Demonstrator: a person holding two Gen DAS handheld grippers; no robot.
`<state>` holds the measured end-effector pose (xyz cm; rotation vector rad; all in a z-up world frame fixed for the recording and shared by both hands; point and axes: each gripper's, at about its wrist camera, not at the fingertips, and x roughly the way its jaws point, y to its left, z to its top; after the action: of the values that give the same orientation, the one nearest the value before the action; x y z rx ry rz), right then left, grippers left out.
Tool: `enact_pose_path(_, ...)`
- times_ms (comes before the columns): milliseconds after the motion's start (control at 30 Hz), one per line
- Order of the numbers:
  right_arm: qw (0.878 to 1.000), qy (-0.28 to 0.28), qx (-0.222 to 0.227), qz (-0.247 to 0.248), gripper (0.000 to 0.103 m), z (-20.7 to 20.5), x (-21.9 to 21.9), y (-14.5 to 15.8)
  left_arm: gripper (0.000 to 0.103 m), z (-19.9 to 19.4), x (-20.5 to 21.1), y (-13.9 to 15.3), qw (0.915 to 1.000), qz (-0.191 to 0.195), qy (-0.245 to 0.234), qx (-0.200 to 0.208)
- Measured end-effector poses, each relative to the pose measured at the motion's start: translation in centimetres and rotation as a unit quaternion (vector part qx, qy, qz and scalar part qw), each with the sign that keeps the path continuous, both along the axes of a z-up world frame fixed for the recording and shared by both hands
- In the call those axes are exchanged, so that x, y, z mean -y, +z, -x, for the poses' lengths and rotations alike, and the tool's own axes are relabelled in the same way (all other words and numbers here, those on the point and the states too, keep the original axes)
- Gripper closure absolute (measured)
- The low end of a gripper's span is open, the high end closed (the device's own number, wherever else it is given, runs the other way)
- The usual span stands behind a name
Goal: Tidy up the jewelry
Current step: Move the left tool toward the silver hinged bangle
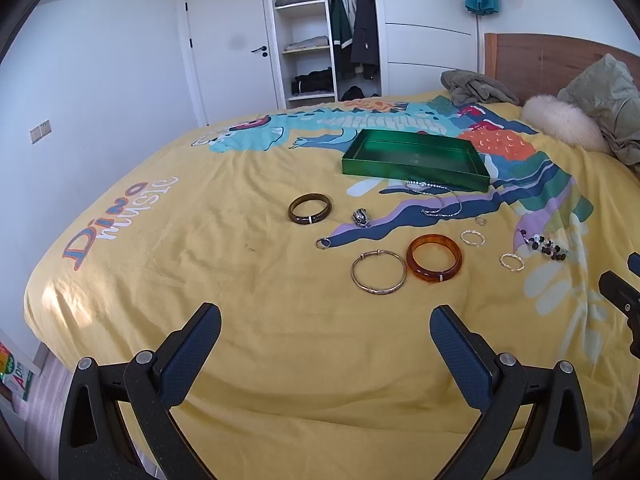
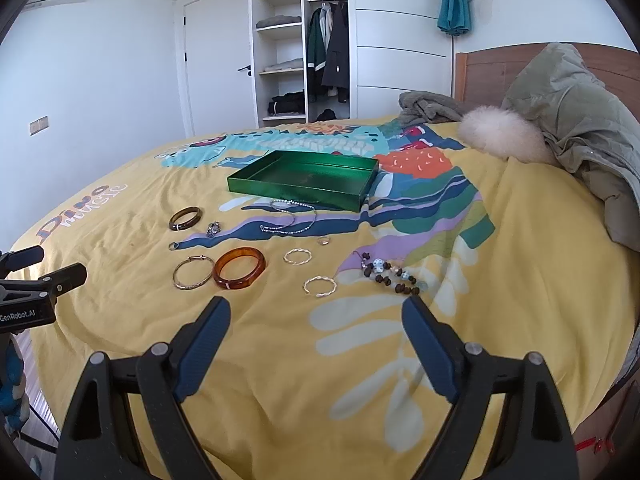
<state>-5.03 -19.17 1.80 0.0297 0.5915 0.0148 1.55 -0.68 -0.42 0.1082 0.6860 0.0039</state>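
A green tray (image 1: pixel 472 168) (image 2: pixel 296 191) lies open on the yellow bedspread. In front of it lie several jewelry pieces: a dark bangle (image 1: pixel 309 208) (image 2: pixel 185 218), an amber bangle (image 1: pixel 433 257) (image 2: pixel 239 267), a thin gold bangle (image 1: pixel 378 272) (image 2: pixel 193 272), a silver necklace (image 1: pixel 436 200) (image 2: pixel 290 216), two twisted rings (image 1: pixel 472 237) (image 2: pixel 319 285), a beaded bracelet (image 1: pixel 546 246) (image 2: pixel 394 276). My left gripper (image 1: pixel 326 320) is open and empty above the bed's near edge. My right gripper (image 2: pixel 316 312) is open and empty, just short of the beaded bracelet.
A grey-green jacket with a fur trim (image 2: pixel 576 128) and a folded grey cloth (image 1: pixel 476 88) lie by the wooden headboard. An open wardrobe (image 1: pixel 320 32) and a door stand beyond the bed. The left gripper shows at the right wrist view's left edge (image 2: pixel 44 280).
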Motion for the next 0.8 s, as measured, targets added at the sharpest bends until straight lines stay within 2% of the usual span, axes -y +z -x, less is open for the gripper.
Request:
enact_pose_path(367, 1.0, 0.003, 0.0, -0.005, 0.016, 0.0, -0.3, -0.2, 0.0, -0.7, 0.0, -0.7, 0.9998, 0.002, -0.002, -0.021)
enact_pose_path(800, 1.0, 0.012, 0.006, -0.01, 0.016, -0.9, 0.4, 0.5, 0.0, -1.6, 0.7, 0.0, 0.9998, 0.006, -0.005, -0.021)
